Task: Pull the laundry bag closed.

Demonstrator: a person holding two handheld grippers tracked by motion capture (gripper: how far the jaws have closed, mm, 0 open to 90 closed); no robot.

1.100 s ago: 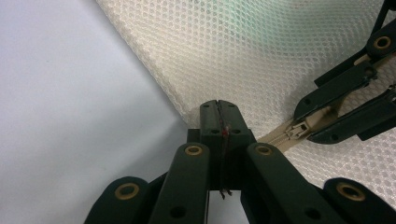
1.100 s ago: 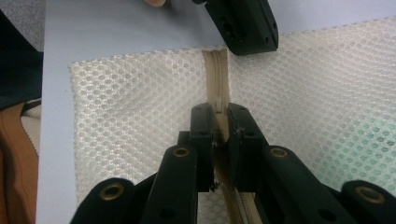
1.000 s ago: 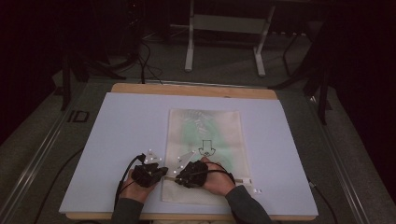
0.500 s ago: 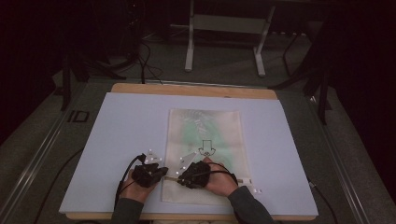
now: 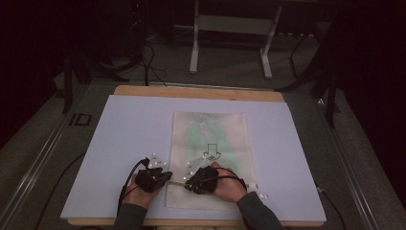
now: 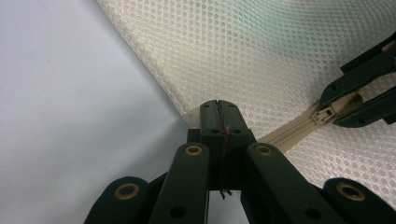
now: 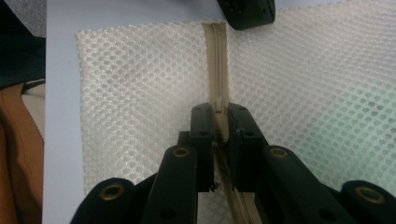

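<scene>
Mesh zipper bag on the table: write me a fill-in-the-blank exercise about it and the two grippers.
1. The right gripper is shut on the zipper's ____.
2. The left gripper is shut on the ____ of the mesh zipper bag, at the zipper's end.
3. Through the mesh, the bag's contents look ____ in colour.
4. The bag lies flat on a ____ board.

Missing words: slider; edge; green; white
</scene>
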